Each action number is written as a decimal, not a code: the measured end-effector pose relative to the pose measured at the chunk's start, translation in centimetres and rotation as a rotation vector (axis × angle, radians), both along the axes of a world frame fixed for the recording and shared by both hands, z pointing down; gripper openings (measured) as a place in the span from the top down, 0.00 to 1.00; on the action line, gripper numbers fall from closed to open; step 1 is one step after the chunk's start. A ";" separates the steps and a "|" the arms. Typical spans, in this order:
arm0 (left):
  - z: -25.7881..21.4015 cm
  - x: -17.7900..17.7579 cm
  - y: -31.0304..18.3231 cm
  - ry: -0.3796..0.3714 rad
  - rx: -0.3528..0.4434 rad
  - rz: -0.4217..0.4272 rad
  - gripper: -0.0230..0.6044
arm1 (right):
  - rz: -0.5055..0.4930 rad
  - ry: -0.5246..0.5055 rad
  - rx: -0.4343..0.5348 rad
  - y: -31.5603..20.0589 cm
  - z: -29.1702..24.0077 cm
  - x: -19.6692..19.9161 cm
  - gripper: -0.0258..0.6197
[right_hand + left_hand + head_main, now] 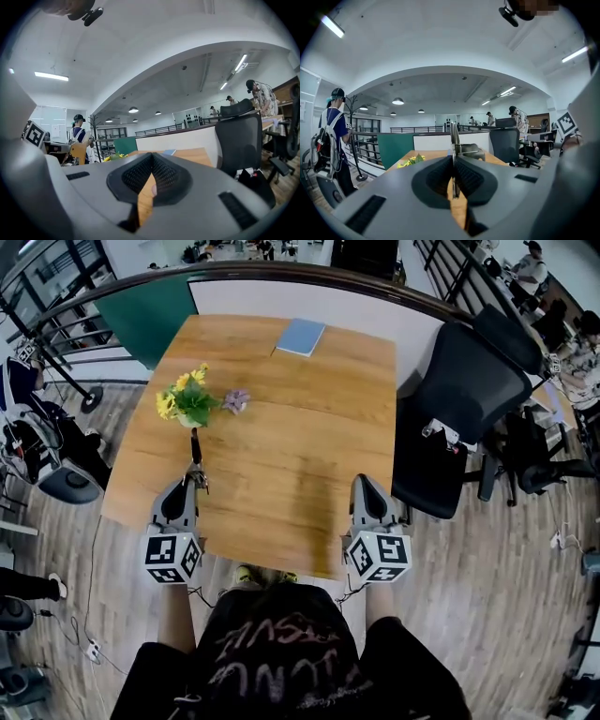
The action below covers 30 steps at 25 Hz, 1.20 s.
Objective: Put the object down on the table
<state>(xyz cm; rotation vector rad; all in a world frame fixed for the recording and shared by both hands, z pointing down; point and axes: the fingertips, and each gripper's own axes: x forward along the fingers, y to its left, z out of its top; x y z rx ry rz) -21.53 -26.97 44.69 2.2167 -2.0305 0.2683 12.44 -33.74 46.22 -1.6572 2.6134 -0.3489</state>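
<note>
The object (197, 448), a slim metal piece with a dark lower part, sits clamped in my left tongs (194, 482), whose jaws are pressed together on it with no gap to either side; in the left gripper view it stands up thin and edge-on between the ribbed pads (440, 176). From the head view it reaches forward from the tips over the left part of the wooden tabletop (300, 427), pointing toward a small bunch of yellow flowers (185, 399), and I cannot tell whether its far end touches the wood. Just right of that bunch lies a small purple flower (235, 401), and at the far edge rests a blue book (301, 337). My right tongs (364, 482) hang over the near right part of the tabletop, well apart from the left, with the jaws closed tip to tip and nothing between them. A black office chair (464, 409) stands beside the right edge, and a green panel (150, 320) stands behind the far left corner
</note>
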 end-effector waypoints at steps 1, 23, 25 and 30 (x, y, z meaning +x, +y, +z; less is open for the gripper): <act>0.0 0.1 -0.4 -0.002 0.001 0.008 0.94 | 0.004 0.001 -0.001 -0.1 0.0 0.0 0.95; -0.6 -1.0 -5.6 -0.172 0.021 0.247 0.94 | 0.137 0.023 -0.002 0.8 -1.0 -2.7 0.95; -1.1 -0.9 -6.3 -0.217 0.034 0.274 0.94 | 0.143 0.028 0.002 0.7 -1.2 -3.1 0.95; -1.9 -0.3 -8.3 -0.373 0.051 0.329 0.94 | 0.151 0.035 0.011 0.2 -1.7 -3.7 0.95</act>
